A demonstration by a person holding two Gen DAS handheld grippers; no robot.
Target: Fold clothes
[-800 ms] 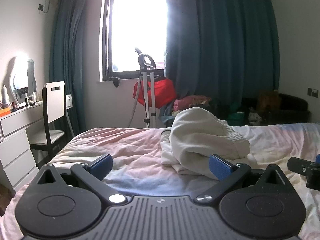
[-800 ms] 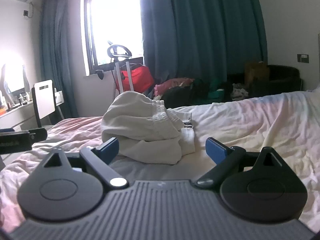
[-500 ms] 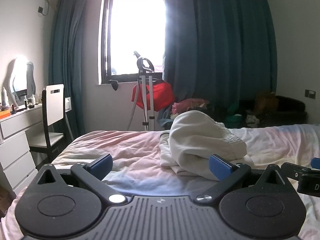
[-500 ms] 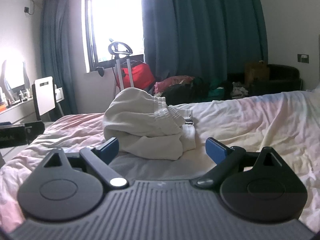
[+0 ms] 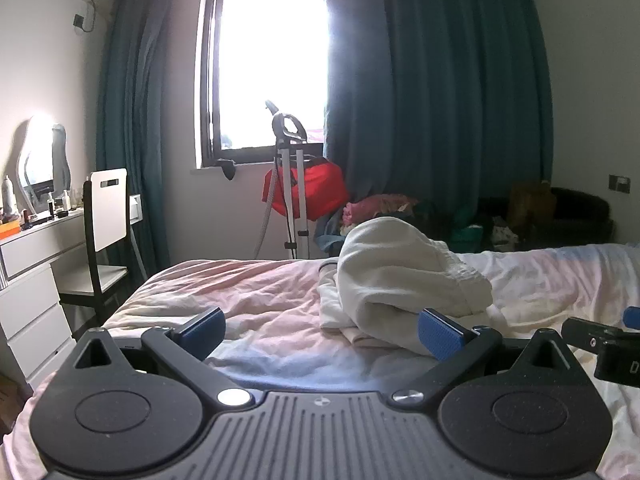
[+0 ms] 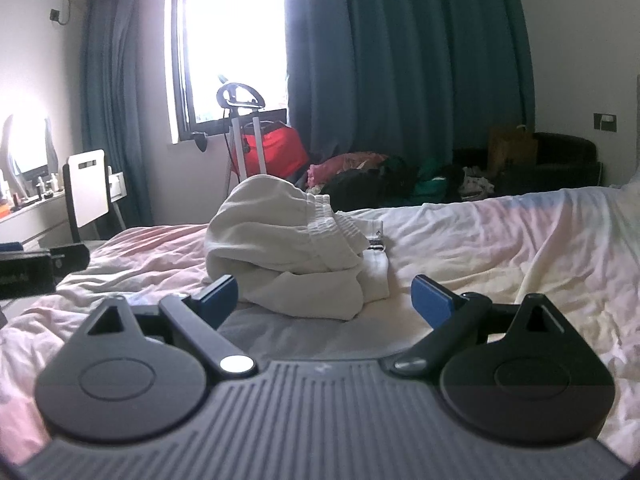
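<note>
Left wrist view: cream garment heap (image 5: 404,280) sits right of centre on bed (image 5: 240,304), beyond left gripper (image 5: 322,334), jaws spread, empty. Right gripper (image 6: 324,300), also spread and empty, has heap (image 6: 288,252) dead centre, seemingly nearer.

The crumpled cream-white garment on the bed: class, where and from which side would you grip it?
Grip the ribbed elastic waistband on top of the crumpled cream-white garment, coming from the near right side with the open right gripper. It is probably the firmest exposed edge; the rest is bunched folds.
</note>
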